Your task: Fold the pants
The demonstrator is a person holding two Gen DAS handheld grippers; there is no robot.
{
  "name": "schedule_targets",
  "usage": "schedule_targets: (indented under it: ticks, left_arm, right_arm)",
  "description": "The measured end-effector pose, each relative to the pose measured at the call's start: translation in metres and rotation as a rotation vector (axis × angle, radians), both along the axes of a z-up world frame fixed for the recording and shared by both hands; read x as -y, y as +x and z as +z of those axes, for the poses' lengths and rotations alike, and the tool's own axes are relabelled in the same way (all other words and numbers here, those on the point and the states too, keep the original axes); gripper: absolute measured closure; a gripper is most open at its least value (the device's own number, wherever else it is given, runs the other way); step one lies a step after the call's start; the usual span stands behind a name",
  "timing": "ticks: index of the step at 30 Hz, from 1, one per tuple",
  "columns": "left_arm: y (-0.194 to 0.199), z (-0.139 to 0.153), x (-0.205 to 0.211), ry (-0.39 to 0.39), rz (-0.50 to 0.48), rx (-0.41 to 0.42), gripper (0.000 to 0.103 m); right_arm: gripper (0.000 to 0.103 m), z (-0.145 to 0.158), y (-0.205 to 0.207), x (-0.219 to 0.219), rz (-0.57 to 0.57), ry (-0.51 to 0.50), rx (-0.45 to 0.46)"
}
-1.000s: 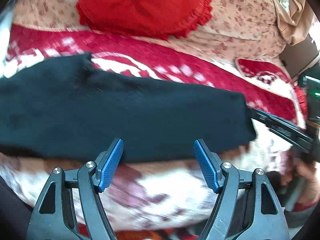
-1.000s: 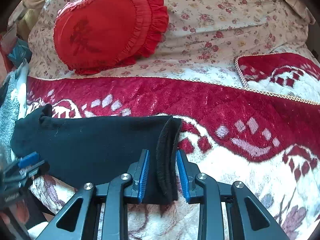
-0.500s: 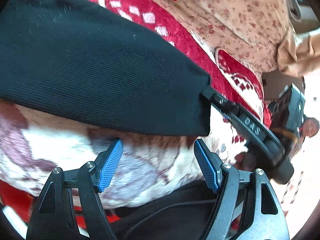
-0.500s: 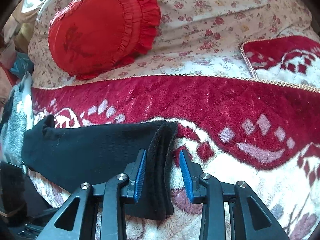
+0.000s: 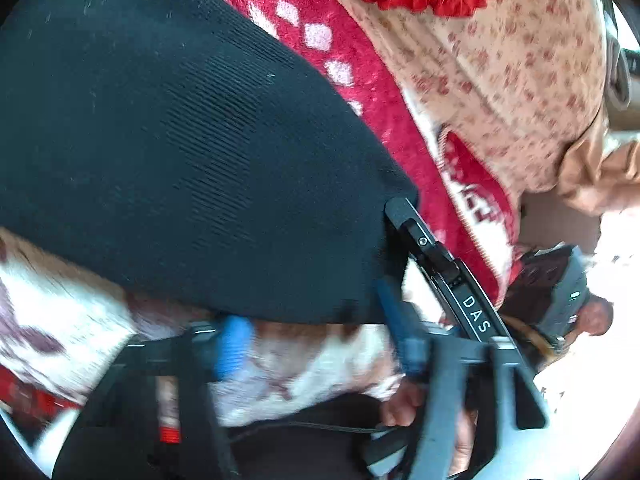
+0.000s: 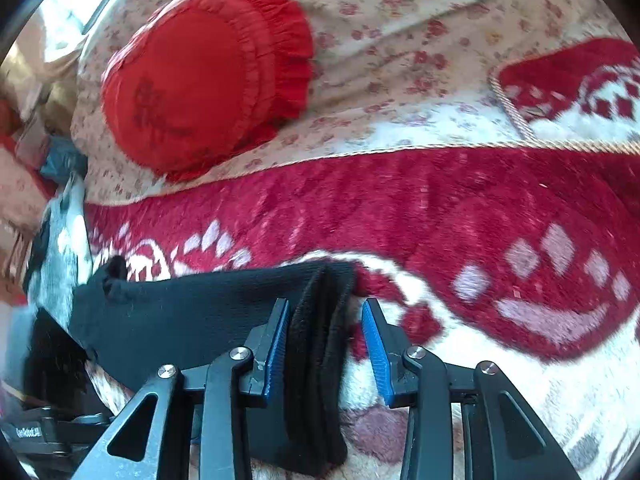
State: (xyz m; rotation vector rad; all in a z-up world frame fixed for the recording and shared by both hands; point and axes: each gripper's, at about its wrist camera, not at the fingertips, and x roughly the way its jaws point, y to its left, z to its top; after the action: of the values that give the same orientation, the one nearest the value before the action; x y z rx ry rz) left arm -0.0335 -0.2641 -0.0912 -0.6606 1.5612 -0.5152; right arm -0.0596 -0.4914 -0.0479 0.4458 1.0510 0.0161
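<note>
Pants [image 6: 192, 320] now lie between wider-parted right tongs [image 6: 324, 344].

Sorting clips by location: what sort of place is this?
Probably a bedroom or living room at home: black pants lie on a red-and-white plush blanket, with a floral cover and a red frilled cushion behind.

We see black pants [image 6: 192, 316] at lower left, a red ruffled cushion [image 6: 200, 80] at upper left, a red-and-white patterned blanket [image 6: 480, 220], and a floral cream sheet [image 6: 400, 20].
</note>
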Motion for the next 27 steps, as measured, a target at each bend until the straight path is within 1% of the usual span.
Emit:
schedule_targets:
  ticks: [2, 3, 5, 8, 10, 13, 16, 17, 19, 20, 21, 23, 25, 26, 27]
  left_arm:
    - [0.001, -0.006, -0.009, 0.002, -0.005, -0.016, 0.081]
    - [0.001, -0.008, -0.011, -0.01, -0.008, -0.021, 0.085]
    - [0.002, -0.006, -0.017, -0.035, -0.021, -0.019, 0.09]
    - [-0.002, 0.009, -0.026, -0.055, -0.047, 0.018, 0.09]
    - [-0.005, 0.018, -0.034, -0.061, -0.065, 0.034, 0.09]
    - [-0.008, 0.032, -0.054, -0.079, -0.084, 0.049, 0.09]
    - [-0.007, 0.052, -0.086, -0.08, -0.087, 0.112, 0.09]
    - [-0.005, 0.058, -0.1, -0.072, -0.079, 0.136, 0.09]
    - [-0.001, 0.066, -0.132, -0.057, -0.047, 0.177, 0.09]
    - [0.004, 0.07, -0.151, -0.033, -0.026, 0.207, 0.09]
    - [0.006, 0.071, -0.163, -0.009, -0.011, 0.227, 0.09]
    - [0.014, 0.072, -0.191, 0.041, 0.038, 0.268, 0.09]
    - [0.022, 0.068, -0.212, 0.083, 0.068, 0.281, 0.09]
    - [0.026, 0.064, -0.222, 0.093, 0.085, 0.278, 0.09]
    - [0.029, 0.06, -0.231, 0.095, 0.107, 0.272, 0.09]
  right_arm:
    - [0.084, -0.003, 0.001, -0.01, 0.031, -0.011, 0.003]
    - [0.089, -0.002, 0.001, -0.013, 0.041, -0.017, 0.009]
    - [0.09, 0.004, -0.001, -0.012, 0.038, -0.004, 0.034]
    - [0.091, 0.016, -0.009, -0.009, 0.02, 0.041, 0.079]
    - [0.091, 0.034, -0.014, -0.016, 0.023, 0.052, 0.121]
    - [0.092, 0.067, -0.016, -0.035, 0.057, 0.045, 0.187]
    - [0.092, 0.096, -0.012, -0.065, 0.117, 0.019, 0.236]
    - [0.092, 0.107, -0.008, -0.082, 0.149, 0.015, 0.253]
    - [0.092, 0.117, -0.002, -0.104, 0.189, 0.021, 0.269]
    - [0.092, 0.12, 0.003, -0.118, 0.215, 0.03, 0.277]
    - [0.092, 0.122, 0.01, -0.133, 0.241, 0.046, 0.283]
    - [0.092, 0.115, 0.024, -0.159, 0.28, 0.073, 0.272]
    - [0.092, 0.096, 0.041, -0.191, 0.32, 0.099, 0.232]
    - [0.091, 0.078, 0.054, -0.212, 0.351, 0.137, 0.189]
    - [0.088, 0.064, 0.063, -0.223, 0.36, 0.169, 0.157]
